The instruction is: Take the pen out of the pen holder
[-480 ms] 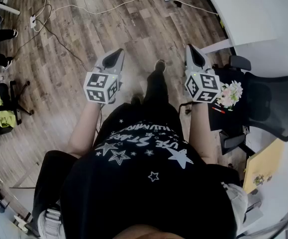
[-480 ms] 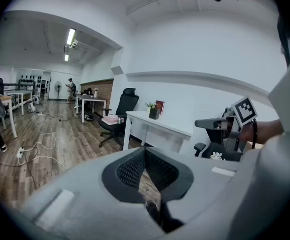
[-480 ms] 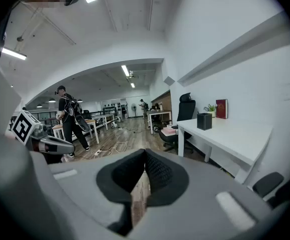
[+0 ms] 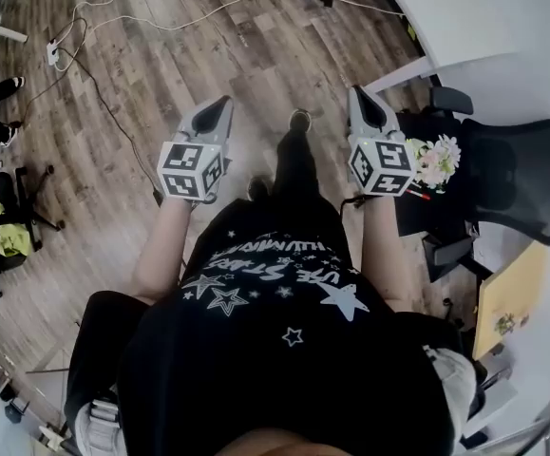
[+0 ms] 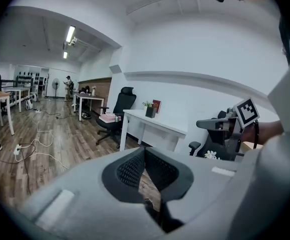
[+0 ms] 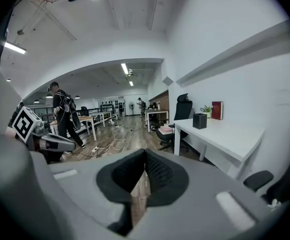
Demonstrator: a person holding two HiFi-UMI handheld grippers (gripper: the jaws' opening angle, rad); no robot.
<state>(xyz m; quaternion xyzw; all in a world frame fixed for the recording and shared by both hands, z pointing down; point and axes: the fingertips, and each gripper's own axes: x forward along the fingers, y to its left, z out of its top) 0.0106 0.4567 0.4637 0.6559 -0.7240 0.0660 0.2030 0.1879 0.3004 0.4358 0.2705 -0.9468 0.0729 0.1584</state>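
Note:
A small black square holder (image 6: 200, 120) stands on a long white desk (image 6: 230, 139) by the wall, next to a plant and a red book. No pen can be made out in it at this distance. The left gripper view shows the same dark holder (image 5: 150, 112) on the desk (image 5: 157, 125), far ahead. In the head view my left gripper (image 4: 219, 105) and right gripper (image 4: 365, 98) are held out in front of the body over the wooden floor. The left gripper (image 5: 143, 151) has its jaws together with nothing between them. So does the right gripper (image 6: 145, 154).
A black office chair (image 4: 517, 188) with a bunch of flowers (image 4: 436, 160) stands just right of my right gripper. Cables and a power strip (image 4: 51, 50) lie on the floor at far left. Another chair (image 5: 119, 111) sits at the desk's end. A person (image 6: 62, 111) stands further down the room.
The head view has shifted a little, so floor and chair sit slightly higher in the picture. Both grippers stay shut in front of the body.

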